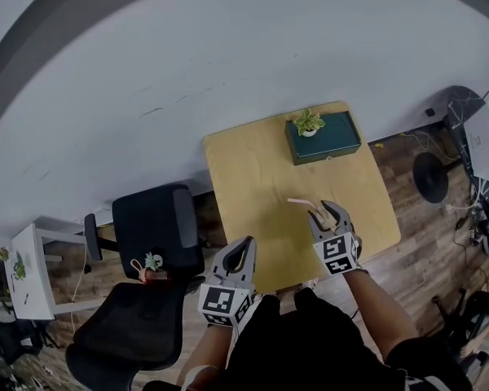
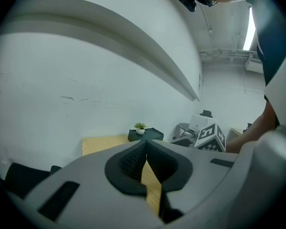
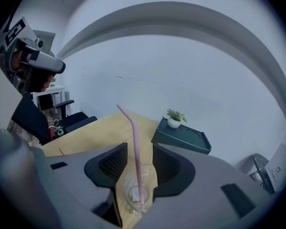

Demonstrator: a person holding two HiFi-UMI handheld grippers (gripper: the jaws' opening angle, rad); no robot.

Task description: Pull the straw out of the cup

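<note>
A small clear cup stands on the wooden table with a pink bendy straw upright in it, its bent top leaning left. My right gripper has its jaws closed against the cup's two sides. In the head view the straw sticks out just left of the right gripper, which hides the cup. My left gripper hovers over the table's near left edge with its tips together and nothing in them; in its own view the left gripper shows only a thin wedge of table between the pads.
A dark green tray with a small potted plant sits at the table's far edge by the white wall. Two black office chairs stand left of the table. A fan base and cables lie on the floor at the right.
</note>
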